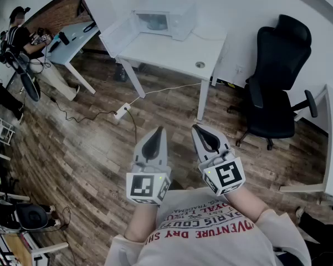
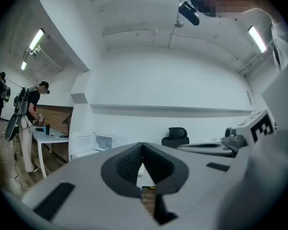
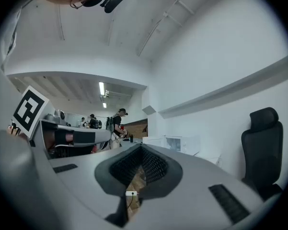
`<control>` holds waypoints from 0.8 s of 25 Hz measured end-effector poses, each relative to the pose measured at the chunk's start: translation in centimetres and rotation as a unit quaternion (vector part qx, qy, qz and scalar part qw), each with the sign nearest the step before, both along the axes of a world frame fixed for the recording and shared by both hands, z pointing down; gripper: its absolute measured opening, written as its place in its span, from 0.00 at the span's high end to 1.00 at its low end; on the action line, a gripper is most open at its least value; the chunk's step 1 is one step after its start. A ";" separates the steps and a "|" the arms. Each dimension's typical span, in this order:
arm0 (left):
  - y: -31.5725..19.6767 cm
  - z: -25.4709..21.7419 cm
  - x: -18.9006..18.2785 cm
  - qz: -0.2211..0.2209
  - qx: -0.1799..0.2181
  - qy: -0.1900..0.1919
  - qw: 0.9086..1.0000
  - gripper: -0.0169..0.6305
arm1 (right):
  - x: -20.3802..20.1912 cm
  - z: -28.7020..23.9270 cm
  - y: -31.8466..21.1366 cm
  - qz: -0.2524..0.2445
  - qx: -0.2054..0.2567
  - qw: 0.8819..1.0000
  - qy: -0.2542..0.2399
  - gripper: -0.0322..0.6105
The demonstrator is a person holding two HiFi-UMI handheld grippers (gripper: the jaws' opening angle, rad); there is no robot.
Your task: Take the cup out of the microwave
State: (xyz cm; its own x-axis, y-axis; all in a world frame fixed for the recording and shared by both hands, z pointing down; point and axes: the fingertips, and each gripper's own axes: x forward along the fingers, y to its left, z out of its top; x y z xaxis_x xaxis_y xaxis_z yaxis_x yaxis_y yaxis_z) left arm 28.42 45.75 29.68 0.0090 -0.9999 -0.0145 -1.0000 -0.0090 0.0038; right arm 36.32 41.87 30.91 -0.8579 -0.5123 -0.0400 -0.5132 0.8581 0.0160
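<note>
Floorboards (image 1: pixel 100 148) of brown wood fill the stretch between you and the white rectangular table (image 1: pixel 172 51) at the upper centre of the head view. Its long side runs across the frame, and a black office chair (image 1: pixel 277 76) stands at its right end.

At the back of that table sits the white box-shaped microwave (image 1: pixel 166 20), also lying crosswise. Its door (image 1: pixel 121 33) is swung open toward the frame's left, so the cavity faces down the frame toward you. It is well apart from both tools, straight up the frame and a shade left.

Your grey left gripper (image 1: pixel 158 131) and grey right gripper (image 1: pixel 196 127) hang side by side at the lower centre, pointing level at the table. On each the jaws are pressed together at the tips, with nothing between them.

The cup should be inside the cavity, but it is too small and washed out to pick out. Your left gripper lines up slightly better with the opening, though the door hangs on that same side.
</note>
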 end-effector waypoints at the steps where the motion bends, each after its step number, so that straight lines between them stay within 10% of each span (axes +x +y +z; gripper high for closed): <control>1: -0.1 0.0 0.2 0.001 -0.001 0.001 1.000 0.96 | 0.1 -0.1 -0.2 0.001 -0.001 1.000 0.000 0.93; 20: -3.0 2.7 -2.6 -0.005 -0.026 -0.004 1.000 0.96 | -2.9 2.7 -3.8 0.010 -0.051 0.999 0.010 0.93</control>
